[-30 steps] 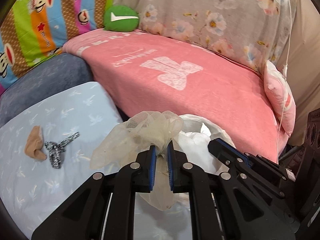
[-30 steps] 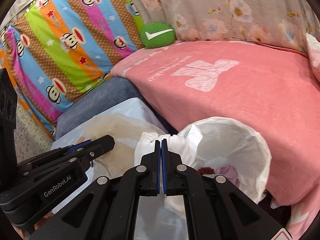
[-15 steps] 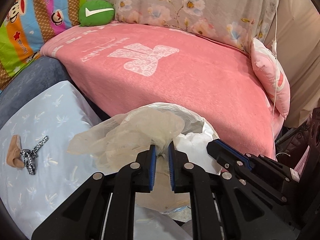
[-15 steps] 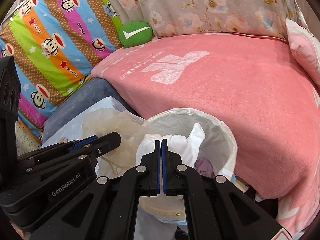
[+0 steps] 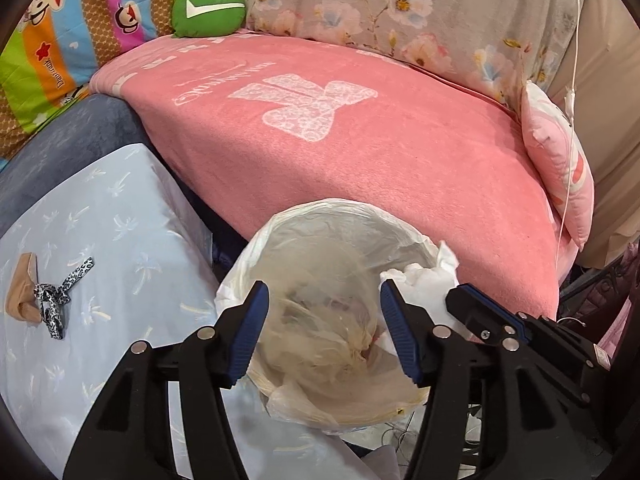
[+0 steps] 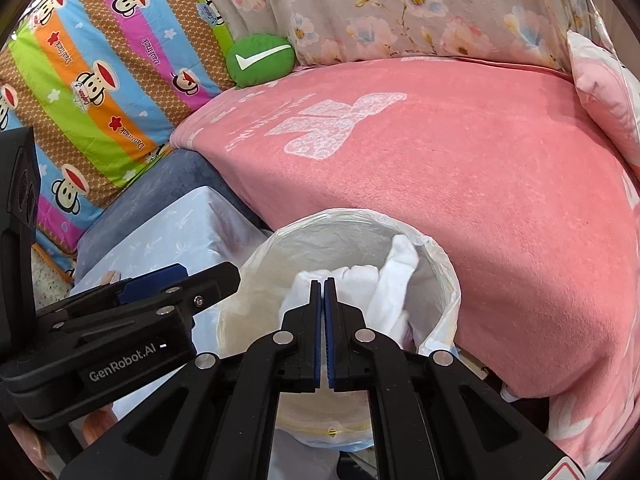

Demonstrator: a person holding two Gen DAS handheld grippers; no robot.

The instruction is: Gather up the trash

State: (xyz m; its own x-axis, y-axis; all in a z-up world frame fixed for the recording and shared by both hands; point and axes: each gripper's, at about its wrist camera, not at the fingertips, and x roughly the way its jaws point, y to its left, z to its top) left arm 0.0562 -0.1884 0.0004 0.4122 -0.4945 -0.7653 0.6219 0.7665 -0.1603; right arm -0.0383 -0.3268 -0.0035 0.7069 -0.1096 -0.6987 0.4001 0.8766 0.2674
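The largest thing in my views is the pink blanket (image 5: pixel 400 152) spread over the sofa, with a floral sheet (image 5: pixel 400 12) behind it and a striped monkey-print cover (image 6: pixel 92 80) to the left. A green cushion (image 5: pixel 208 10) sits at the back corner, and a pink pillow (image 5: pixel 560 164) at the right end. Below left lies a light blue cloth (image 5: pixel 100 260) carrying a beige item (image 5: pixel 22 294) touching a leopard-print strap (image 5: pixel 56 296).

In front of the blanket stands the trash bin, lined with a white bin liner (image 5: pixel 320 208). A crumpled translucent plastic bag (image 5: pixel 320 312) rests inside it, filling most of the opening.

My left gripper (image 5: pixel 324 330) hovers above the bin, its blue-padded fingers (image 5: pixel 250 332) spread wide on either side of the plastic bag; I see no pinch on anything.

My right gripper (image 6: pixel 323 328) has its fingers pressed together, pinching a white tissue (image 6: pixel 360 280) over the bin's right half. In the left wrist view the tissue (image 5: pixel 424 276) hangs just inside the liner's rim.
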